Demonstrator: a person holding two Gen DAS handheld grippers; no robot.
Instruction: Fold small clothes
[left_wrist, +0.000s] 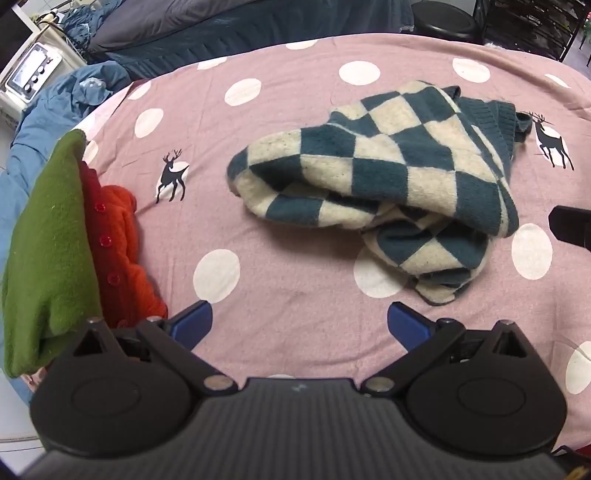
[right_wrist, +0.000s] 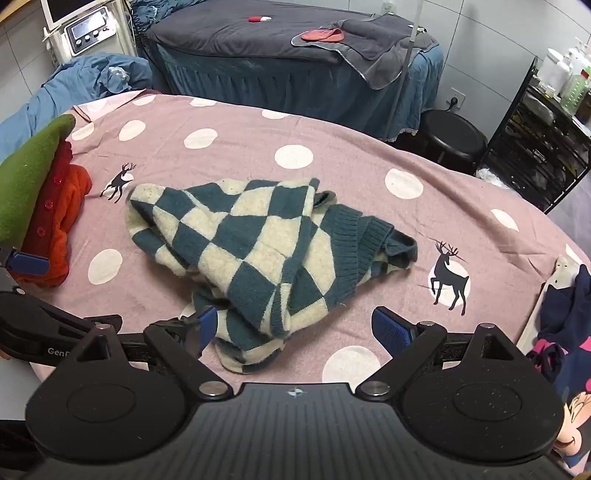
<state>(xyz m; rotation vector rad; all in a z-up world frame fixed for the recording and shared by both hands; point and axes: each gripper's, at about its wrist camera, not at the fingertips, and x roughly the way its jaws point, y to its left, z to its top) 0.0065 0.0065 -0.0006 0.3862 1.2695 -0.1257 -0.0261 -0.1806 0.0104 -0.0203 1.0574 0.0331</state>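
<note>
A crumpled teal-and-cream checkered knit vest (left_wrist: 373, 173) lies in a heap in the middle of the pink polka-dot cloth (left_wrist: 258, 258); it also shows in the right wrist view (right_wrist: 255, 243). My left gripper (left_wrist: 300, 323) is open and empty, hovering above the cloth just short of the vest's near edge. My right gripper (right_wrist: 291, 330) is open and empty, its jaws straddling the vest's near hem. The left gripper's blue fingertip (right_wrist: 27, 263) shows at the left edge of the right wrist view.
A stack of folded clothes, green (left_wrist: 44, 251) on top of red and orange (left_wrist: 122, 254), sits at the table's left edge. A dark Minnie Mouse garment (right_wrist: 569, 325) lies at the right. A black stool (right_wrist: 454, 136), a shelf rack and a treatment bed (right_wrist: 295, 62) stand beyond the table.
</note>
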